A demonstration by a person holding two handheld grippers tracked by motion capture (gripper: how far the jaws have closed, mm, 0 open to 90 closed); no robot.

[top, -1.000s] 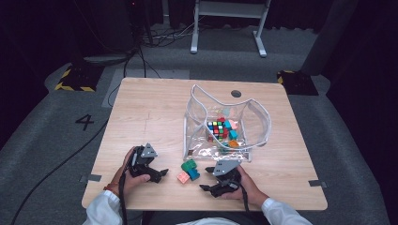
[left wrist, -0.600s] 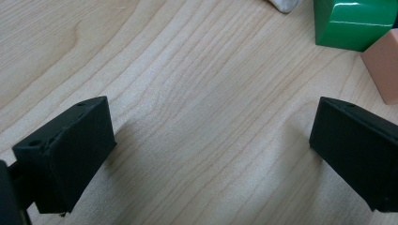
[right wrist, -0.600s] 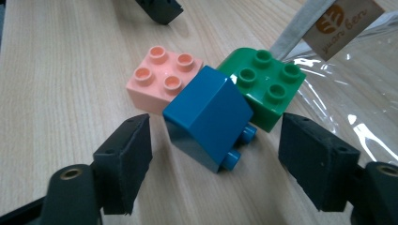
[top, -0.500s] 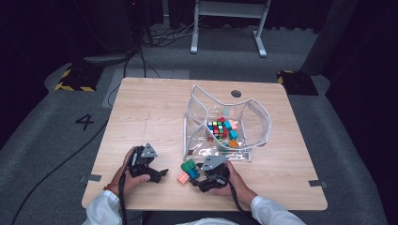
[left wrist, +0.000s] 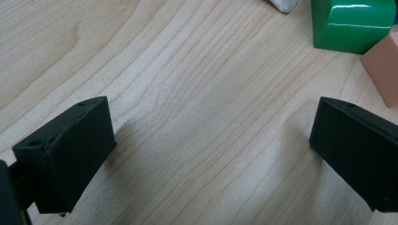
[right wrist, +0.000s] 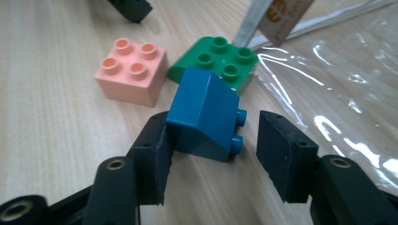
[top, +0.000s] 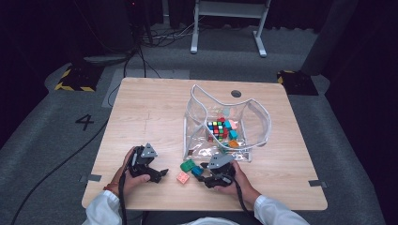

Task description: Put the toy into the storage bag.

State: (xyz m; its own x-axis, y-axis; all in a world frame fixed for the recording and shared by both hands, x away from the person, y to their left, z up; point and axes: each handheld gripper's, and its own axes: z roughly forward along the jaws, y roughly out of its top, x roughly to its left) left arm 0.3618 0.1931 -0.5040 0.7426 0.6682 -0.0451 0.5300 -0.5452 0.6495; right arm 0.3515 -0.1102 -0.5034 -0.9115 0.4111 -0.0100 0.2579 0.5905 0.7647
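In the high view, three loose bricks are counted on the table (top: 141,108) in front of the clear plastic bag (top: 256,123): one green brick (top: 187,165), one pink brick (top: 183,177) and one blue brick (top: 196,171), the last lying at the tips of the right gripper (top: 204,172); inside the bag one puzzle cube (top: 216,130) and several small coloured pieces, too crowded to be counted, are seen. The left gripper (top: 161,173) is held apart from the bricks, over bare wood. In the left gripper view, its two jaws are seen spread wide with nothing between them, and the green brick (left wrist: 353,23) and the pink brick (left wrist: 386,68) are cut by the upper right edge. In the right gripper view, the right gripper (right wrist: 211,145) has just been closing and is half closed around the blue brick (right wrist: 205,114), which is tipped on its side with two studs towards the right-hand jaw; the left-hand jaw is touched, while a gap is left at the studs, so no grip is yet made. A slip is judged likely: the sloped face and the studs give uneven contact, so the brick may be twisted or squeezed out against the green brick (right wrist: 216,62) just behind it. The pink brick (right wrist: 132,71) may also be nudged.
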